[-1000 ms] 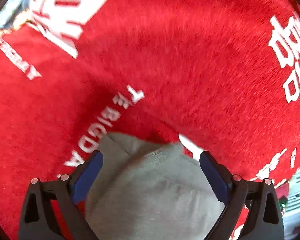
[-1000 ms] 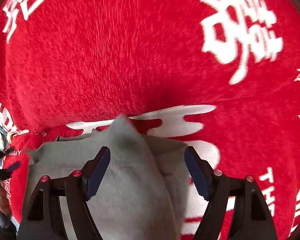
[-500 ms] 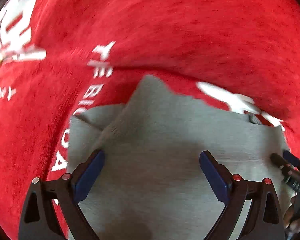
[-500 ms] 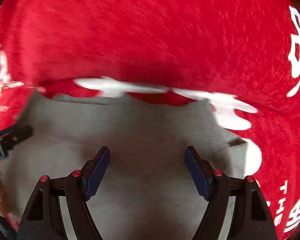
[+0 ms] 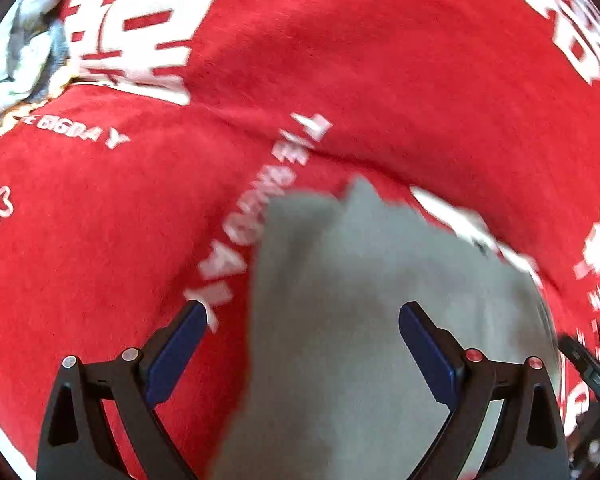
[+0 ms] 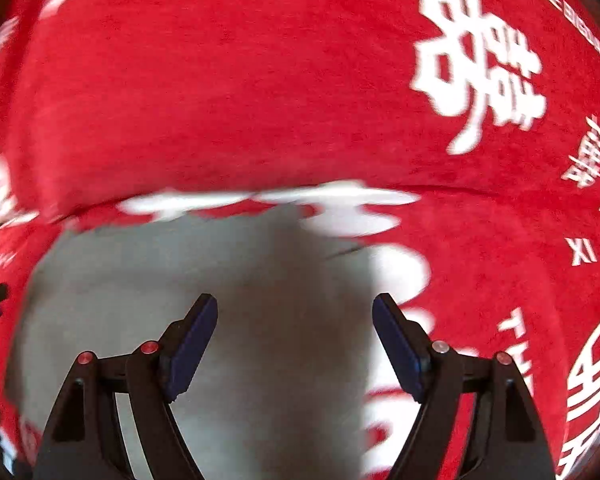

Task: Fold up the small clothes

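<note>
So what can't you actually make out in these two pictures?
- What garment the grey cloth is: both views cut it off at the bottom edge, and the grippers cover part of it.
- The white lettering on the red blanket: smeared by motion blur.
- The pale crumpled fabric at the top left of the left wrist view: cut off by the lens rim.
- The right gripper: its jaws are opening, and how near its pads are to the cloth is unclear.

I see a small plain grey garment (image 5: 360, 320) lying spread flat on the red cloth printed with white characters (image 5: 380, 80), its far edge uneven and peaked.
</note>
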{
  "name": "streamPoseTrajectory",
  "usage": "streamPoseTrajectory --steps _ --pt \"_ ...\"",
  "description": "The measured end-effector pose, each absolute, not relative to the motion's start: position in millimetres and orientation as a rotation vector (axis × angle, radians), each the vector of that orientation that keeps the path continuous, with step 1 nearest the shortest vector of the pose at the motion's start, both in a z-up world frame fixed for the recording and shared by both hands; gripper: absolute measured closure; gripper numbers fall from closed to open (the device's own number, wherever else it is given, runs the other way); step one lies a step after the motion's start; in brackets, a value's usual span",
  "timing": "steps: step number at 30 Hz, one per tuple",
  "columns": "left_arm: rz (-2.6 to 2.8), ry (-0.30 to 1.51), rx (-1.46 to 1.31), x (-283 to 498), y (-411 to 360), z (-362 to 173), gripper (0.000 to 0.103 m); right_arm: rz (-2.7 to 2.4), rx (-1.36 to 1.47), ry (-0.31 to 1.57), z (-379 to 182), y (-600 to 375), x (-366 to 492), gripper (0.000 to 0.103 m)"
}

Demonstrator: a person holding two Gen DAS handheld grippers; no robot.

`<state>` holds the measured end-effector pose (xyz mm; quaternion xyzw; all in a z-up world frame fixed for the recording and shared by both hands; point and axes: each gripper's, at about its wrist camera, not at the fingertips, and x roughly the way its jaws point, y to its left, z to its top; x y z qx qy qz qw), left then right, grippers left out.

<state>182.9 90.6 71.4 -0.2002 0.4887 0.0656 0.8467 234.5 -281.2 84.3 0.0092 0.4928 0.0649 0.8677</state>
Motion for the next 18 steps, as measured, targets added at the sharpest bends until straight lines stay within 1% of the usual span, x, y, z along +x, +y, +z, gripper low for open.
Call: streamPoseTrajectory --steps 4,7,9,10,13,15,16,18 --pt "0.044 1.019 -0.312 168 41 63 0.006 0.248 -0.087 1.090 56 -219 202 0.020" --pt "0.055 1.050 -0.235 172 32 47 0.006 0.235 -0.174 1.085 40 -199 190 0.020" --pt "0.081 1.068 -0.184 169 40 36 0.006 0.220 -0.157 1.072 40 -209 187 0.020" --pt "0.086 1.049 -0.159 164 42 38 0.006 0.194 -0.139 1.079 40 -220 189 0.020" --pt "0.136 1.065 -0.113 155 54 34 0.005 0.099 -0.070 1.104 40 -266 190 0.020" --pt "0.139 1.091 -0.221 146 77 27 0.003 0.092 -0.013 1.107 42 -294 190 0.020" --pt "0.152 1.109 -0.307 142 92 23 0.003 0.076 -0.014 1.106 42 -299 189 0.020" --pt "0.199 1.110 -0.394 132 107 25 0.003 -0.027 -0.050 1.129 44 -308 185 0.020"
